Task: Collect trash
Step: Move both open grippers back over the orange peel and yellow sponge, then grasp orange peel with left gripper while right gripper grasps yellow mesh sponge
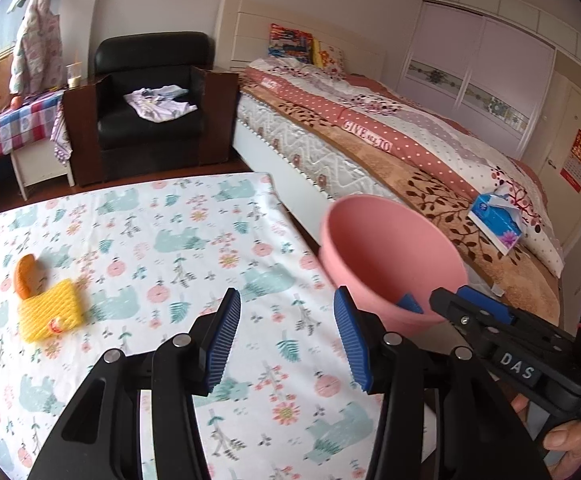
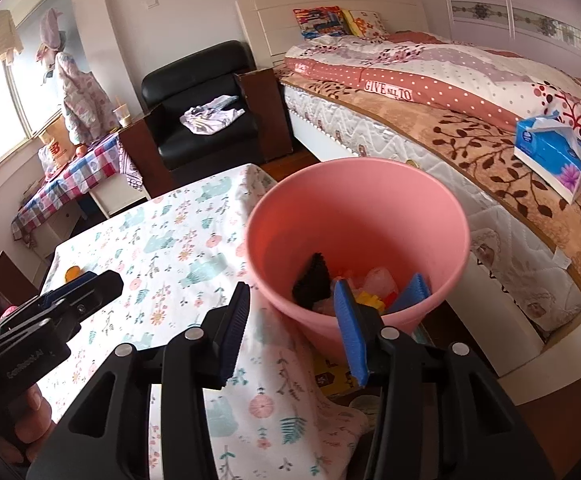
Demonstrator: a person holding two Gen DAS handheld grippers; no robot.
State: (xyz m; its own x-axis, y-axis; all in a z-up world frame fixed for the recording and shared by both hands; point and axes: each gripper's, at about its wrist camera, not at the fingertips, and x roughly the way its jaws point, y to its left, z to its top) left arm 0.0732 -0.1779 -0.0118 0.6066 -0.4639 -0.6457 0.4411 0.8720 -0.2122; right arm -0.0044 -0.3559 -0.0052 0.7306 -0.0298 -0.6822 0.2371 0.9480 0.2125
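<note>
- A bed (image 1: 390, 136) is seen beyond the table's far right corner, with a blue tissue box (image 1: 495, 224) resting near its near edge.
- The table (image 1: 138, 216) is covered by a floral, bear-printed cloth.
- A pink bin (image 2: 354, 216) stands just off the table's right edge, beside the bed; black, yellow and pale scraps lie in its bottom.
- The right gripper (image 2: 290, 328) is held above the bin's near rim, jaws spread, nothing between them.
- The left gripper (image 1: 286, 340) is held over the table's near edge, jaws spread and empty.
- A yellow sponge (image 1: 48, 308) and an orange peel (image 1: 24, 276), touching, lie near the table's left edge.
</note>
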